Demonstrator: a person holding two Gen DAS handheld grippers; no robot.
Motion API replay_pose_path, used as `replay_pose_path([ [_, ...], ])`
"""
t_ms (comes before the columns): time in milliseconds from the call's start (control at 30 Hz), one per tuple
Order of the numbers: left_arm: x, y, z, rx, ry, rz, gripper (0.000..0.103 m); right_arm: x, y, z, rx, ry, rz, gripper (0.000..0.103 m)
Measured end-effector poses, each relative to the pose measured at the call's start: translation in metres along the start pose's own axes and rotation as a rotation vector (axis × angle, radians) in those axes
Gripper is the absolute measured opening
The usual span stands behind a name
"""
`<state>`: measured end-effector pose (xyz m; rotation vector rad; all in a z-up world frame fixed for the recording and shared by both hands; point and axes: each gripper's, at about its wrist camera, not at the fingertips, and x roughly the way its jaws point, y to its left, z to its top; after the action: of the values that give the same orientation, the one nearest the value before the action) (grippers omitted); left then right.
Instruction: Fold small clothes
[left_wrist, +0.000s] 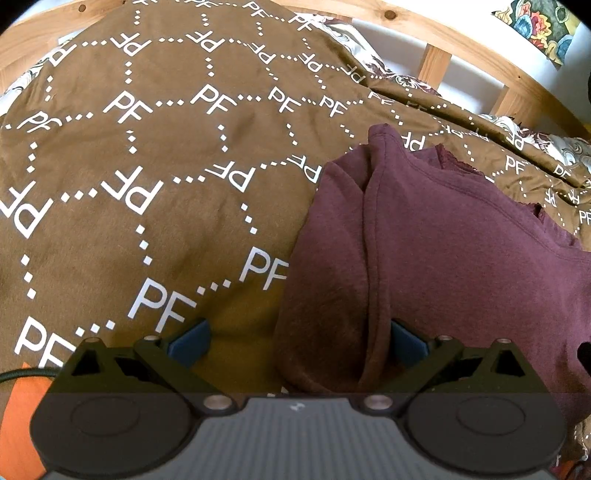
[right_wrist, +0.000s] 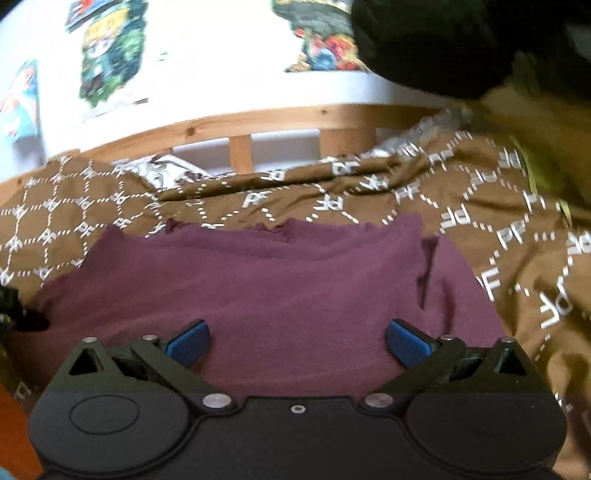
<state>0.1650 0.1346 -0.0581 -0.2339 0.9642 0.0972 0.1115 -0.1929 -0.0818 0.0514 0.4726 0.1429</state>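
Observation:
A maroon garment (left_wrist: 461, 251) lies on a brown bedspread printed with white "PF" letters (left_wrist: 147, 147). In the left wrist view its left edge has a fold running down toward me. My left gripper (left_wrist: 299, 345) is open, its blue pads (left_wrist: 190, 345) straddling the garment's near left edge just above the cloth. In the right wrist view the garment (right_wrist: 258, 280) spreads wide in front, with a frayed far hem. My right gripper (right_wrist: 297, 343) is open and empty over the garment's near part.
A wooden bed rail (left_wrist: 436, 66) (right_wrist: 258, 125) runs along the far side, with a white wall and colourful stickers (right_wrist: 107, 62) behind it. A dark bulky shape (right_wrist: 443, 40) sits at the upper right. Something orange (left_wrist: 18, 417) lies at the lower left.

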Motion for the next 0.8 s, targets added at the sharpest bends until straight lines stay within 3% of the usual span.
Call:
replay_pose_path([
  [133,-0.001,-0.001,-0.001,0.001,-0.005,0.0,0.102,0.001,0.019,-0.003,-0.061,-0.003,0.044,0.103],
  [333,-0.002,0.005,0.001,-0.063,0.002,-0.101,0.102,0.025,0.023,-0.009,-0.078,0.13,0.063,0.103],
  [633,0.011,-0.009,0.008,-0.007,-0.015,-0.055,0.102,0.024,0.023,-0.011,-0.073,0.131,0.069,0.103],
  [800,0.013,-0.013,0.009,0.012,-0.012,-0.046,0.103,0.014,0.031,-0.007,-0.114,0.059,0.068,0.103],
])
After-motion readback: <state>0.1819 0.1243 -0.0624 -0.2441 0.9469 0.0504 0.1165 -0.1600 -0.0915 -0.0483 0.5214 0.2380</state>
